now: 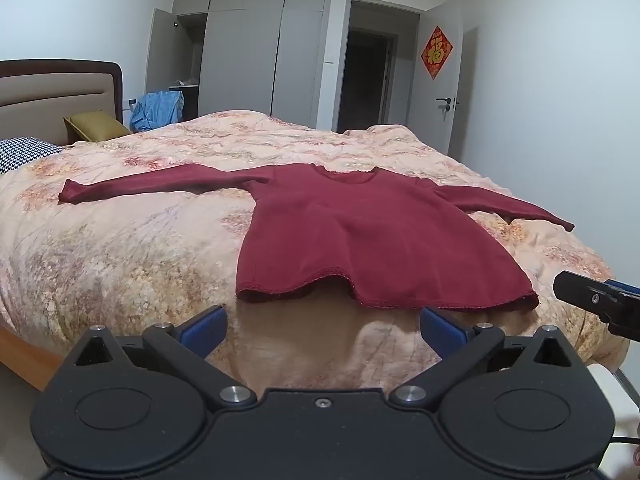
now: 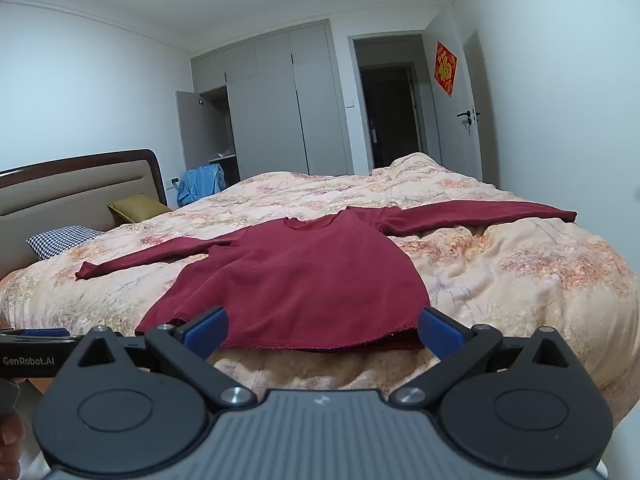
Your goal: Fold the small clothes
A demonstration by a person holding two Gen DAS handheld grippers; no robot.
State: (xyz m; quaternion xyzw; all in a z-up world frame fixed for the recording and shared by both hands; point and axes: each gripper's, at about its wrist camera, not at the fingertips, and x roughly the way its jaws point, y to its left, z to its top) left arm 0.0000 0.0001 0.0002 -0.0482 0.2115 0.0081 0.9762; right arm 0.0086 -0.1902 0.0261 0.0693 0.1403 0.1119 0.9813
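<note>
dark red long-sleeved knit top [image 1: 360,232]: flat on floral bed quilt [image 1: 120,248], frame centre | left hand-held gripper [image 1: 323,330]: jaws apart, empty | right hand-held gripper [image 2: 323,330]: jaws apart, empty, hem corner hidden behind right blue fingertip [image 2: 440,334]

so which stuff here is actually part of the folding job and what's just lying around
Part of the job:
- dark red long-sleeved top, spread flat on the bed
- left claw, open
- right claw, open

Just lying about:
- houndstooth pillow
- olive cushion
- blue cloth by the wardrobe
</note>
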